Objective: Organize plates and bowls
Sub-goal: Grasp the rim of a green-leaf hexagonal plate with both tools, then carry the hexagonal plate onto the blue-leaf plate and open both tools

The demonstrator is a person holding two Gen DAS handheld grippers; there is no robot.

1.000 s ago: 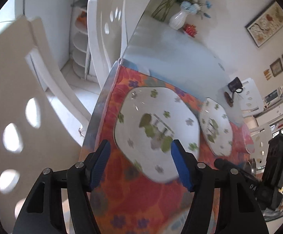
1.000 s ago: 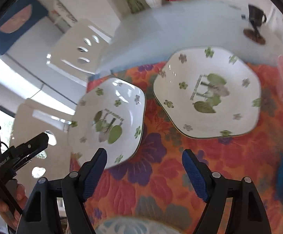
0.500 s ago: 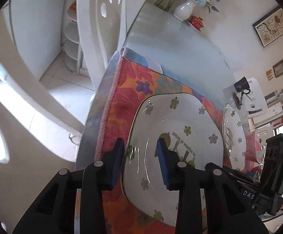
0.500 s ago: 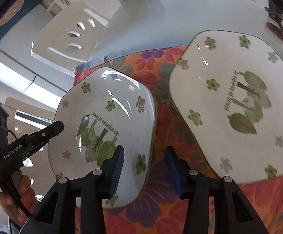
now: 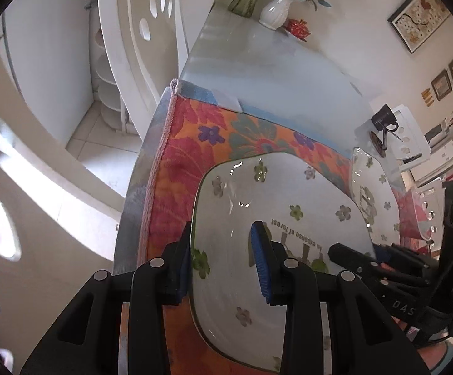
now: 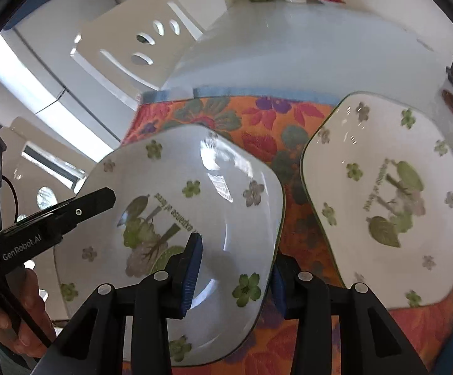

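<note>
Two grippers on one flowered plate, from opposite sides

The left gripper straddles the near plate at its left rim, one finger under the edge and one inside, clamped on it. The right gripper bites the same plate's right rim the same way. The plate sits on the floral cloth at the table's corner; a second plate lies just beside it to the right, and a white vase stands far back
</note>
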